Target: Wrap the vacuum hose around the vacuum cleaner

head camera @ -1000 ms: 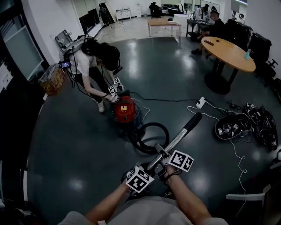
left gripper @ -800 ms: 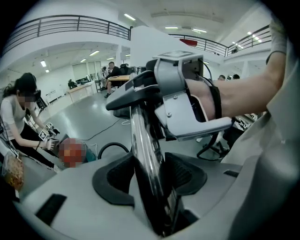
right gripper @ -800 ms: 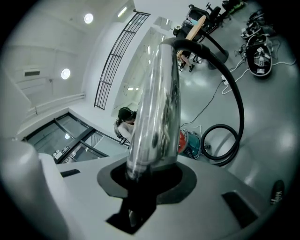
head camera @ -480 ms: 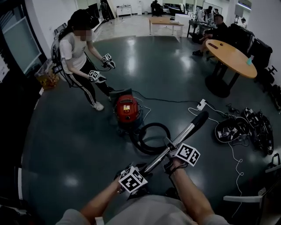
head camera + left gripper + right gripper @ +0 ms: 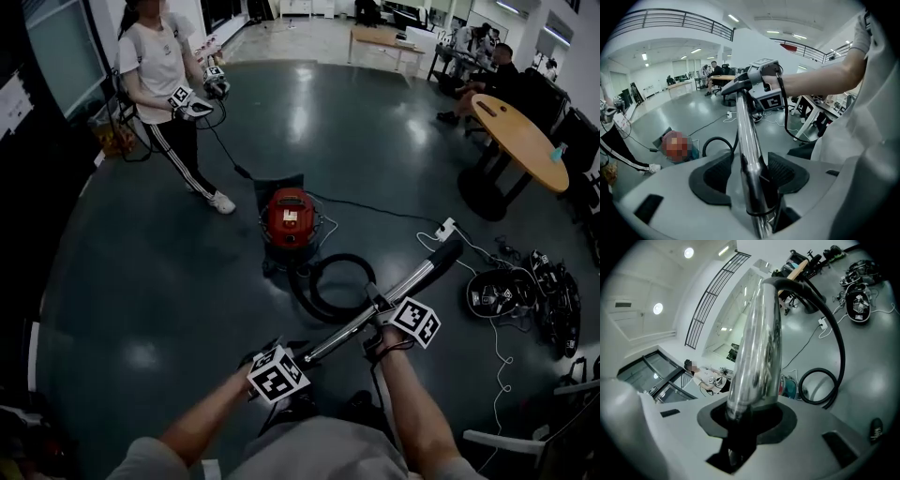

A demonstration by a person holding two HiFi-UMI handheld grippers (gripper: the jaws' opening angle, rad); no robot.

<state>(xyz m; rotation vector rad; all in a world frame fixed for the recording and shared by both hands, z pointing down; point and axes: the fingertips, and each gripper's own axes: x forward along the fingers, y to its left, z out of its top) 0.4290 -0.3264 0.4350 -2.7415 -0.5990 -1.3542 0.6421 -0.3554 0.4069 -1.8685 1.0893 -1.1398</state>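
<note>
The right tool (image 5: 380,307) pinches the stiff, slippery metal wand (image 5: 412,281). The left tool (image 5: 300,359) (jaws just opened, now spread) straddles its lower end. The hose (image 5: 843,364), probably light and springy, loops beside the red vacuum cleaner (image 5: 290,217); better to grip its ribbing.

No legible text anywhere. The red vacuum cleaner (image 5: 291,217) has a small pale label (image 5: 290,215) on top, too small to read. The marker cubes on the left hand-held gripper (image 5: 302,357) and right hand-held gripper (image 5: 376,303) carry only black-and-white square patterns, no characters. Print on the far-left wall sheet (image 5: 11,103) can't be made out.
</note>
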